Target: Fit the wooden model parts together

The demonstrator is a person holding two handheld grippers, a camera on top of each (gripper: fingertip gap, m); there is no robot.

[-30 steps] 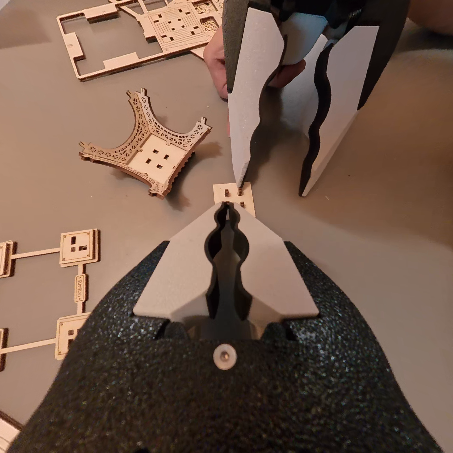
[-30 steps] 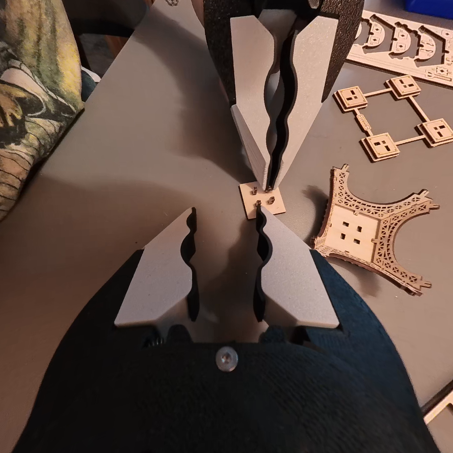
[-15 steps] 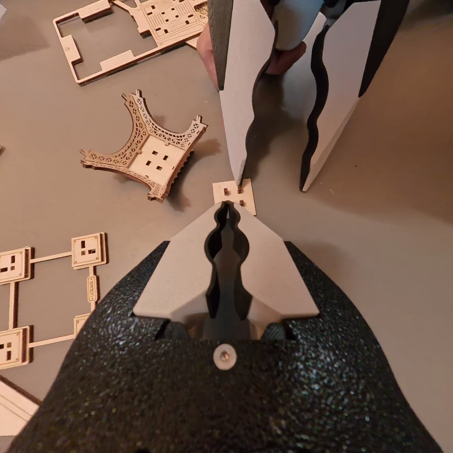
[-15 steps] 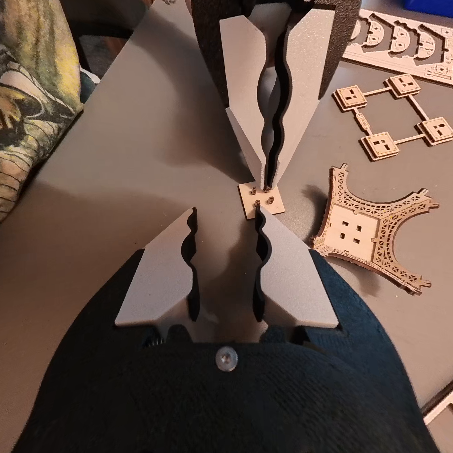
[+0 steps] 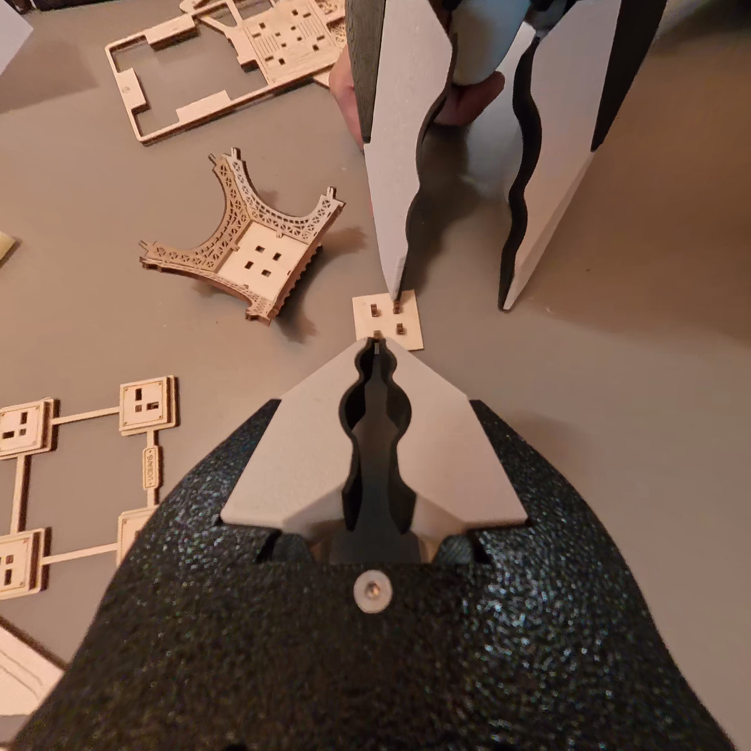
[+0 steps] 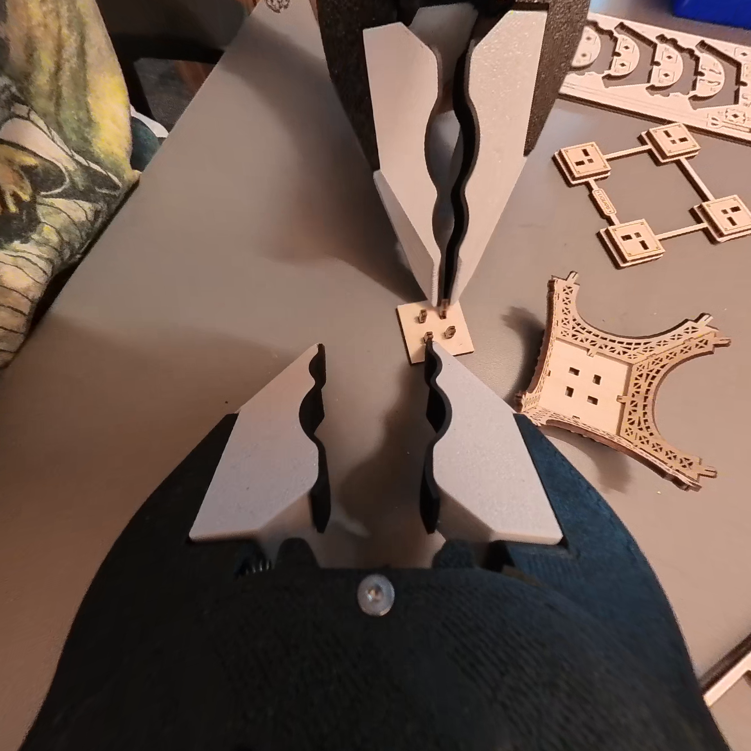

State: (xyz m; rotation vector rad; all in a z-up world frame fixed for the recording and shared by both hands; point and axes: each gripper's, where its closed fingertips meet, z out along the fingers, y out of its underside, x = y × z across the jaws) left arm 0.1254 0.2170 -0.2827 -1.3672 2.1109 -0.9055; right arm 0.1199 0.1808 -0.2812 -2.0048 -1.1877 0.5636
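Observation:
A small square wooden plate (image 5: 363,329) with several upright pegs lies flat on the grey table. My left gripper (image 5: 378,343) is shut, its tips pinched on the peg nearest to it. It also shows from the front in the right wrist view (image 6: 443,300). My right gripper (image 6: 374,347) is open and empty. Its right fingertip (image 6: 428,349) rests at the plate's (image 6: 459,345) near edge. Seen from the left wrist view, the right gripper (image 5: 449,300) stands steeply over the plate. A wooden lattice tower base (image 5: 248,252) lies on its side beside the plate, also in the right wrist view (image 6: 609,390).
A frame of small square wooden pads (image 5: 148,406) lies flat nearby, also in the right wrist view (image 6: 670,195). Cut-out wooden sheets (image 5: 195,77) lie at the back. A hand (image 5: 345,93) holds the right gripper. The table's edge and patterned fabric (image 6: 48,142) are at the left. Tip to tip, the grippers are about 4 cm apart.
My left gripper has tilted and shifted slightly while its tips stay at the plate's peg. The plate and my right gripper have stayed in place.

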